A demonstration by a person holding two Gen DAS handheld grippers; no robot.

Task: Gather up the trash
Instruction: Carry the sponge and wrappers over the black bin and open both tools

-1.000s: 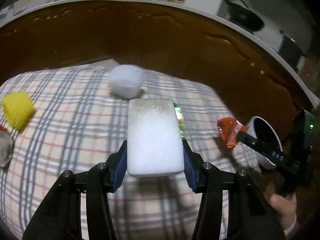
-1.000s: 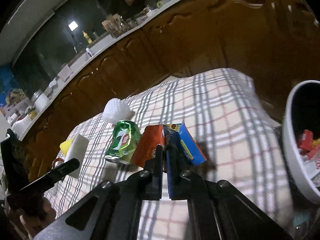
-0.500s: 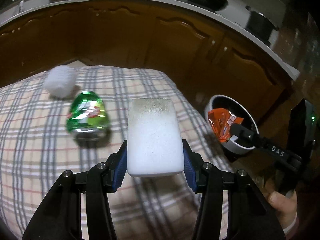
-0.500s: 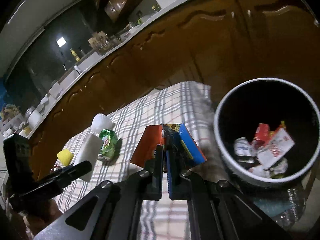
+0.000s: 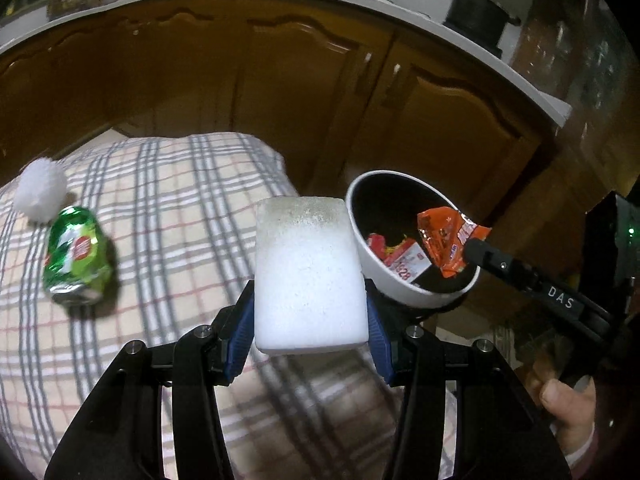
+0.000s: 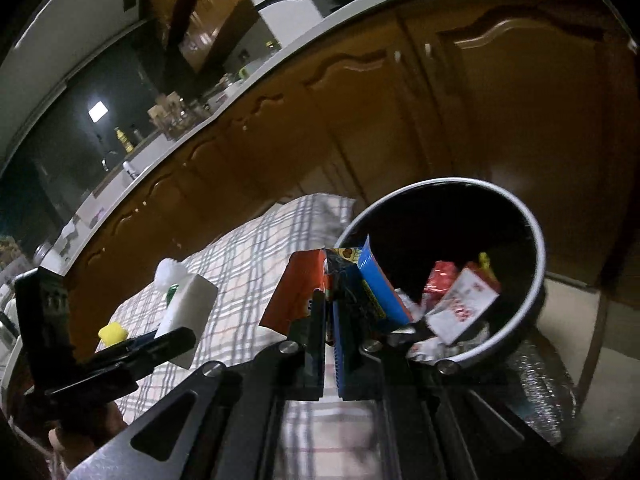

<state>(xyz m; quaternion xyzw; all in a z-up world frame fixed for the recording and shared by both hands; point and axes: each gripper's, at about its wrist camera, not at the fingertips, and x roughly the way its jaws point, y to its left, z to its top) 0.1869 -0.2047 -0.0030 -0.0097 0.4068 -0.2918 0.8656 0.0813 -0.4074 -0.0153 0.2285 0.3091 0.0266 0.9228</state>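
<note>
Your left claw (image 5: 310, 316) is clenched on a white foam block (image 5: 308, 276), its blue pads pressed against the block's two long sides. Your right claw (image 6: 330, 320) is pinched tight on a bundle of snack wrappers (image 6: 340, 284), orange on one side and blue on the other, with a crumpled orange end showing in the left view. Both loads hang near the bin (image 5: 404, 296), which stands off the right edge of the checked worktop (image 5: 168, 184) and already holds red and white packets.

The wrappers look to be over the bin's mouth; the block sits just beside the near rim, more over the worktop's edge than over the opening. Let the block go here and it could strike the rim and bounce to the floor. It is light and bulky, so bring it right over the opening first.

The two claws are close together at the bin, so one could knock the other, or nudge the rim and tip the bin.

A crushed green can (image 5: 76, 256), a white ball of paper (image 5: 40, 190) and a yellow lump (image 6: 113, 333) lie further back on the worktop, uncollected.
</note>
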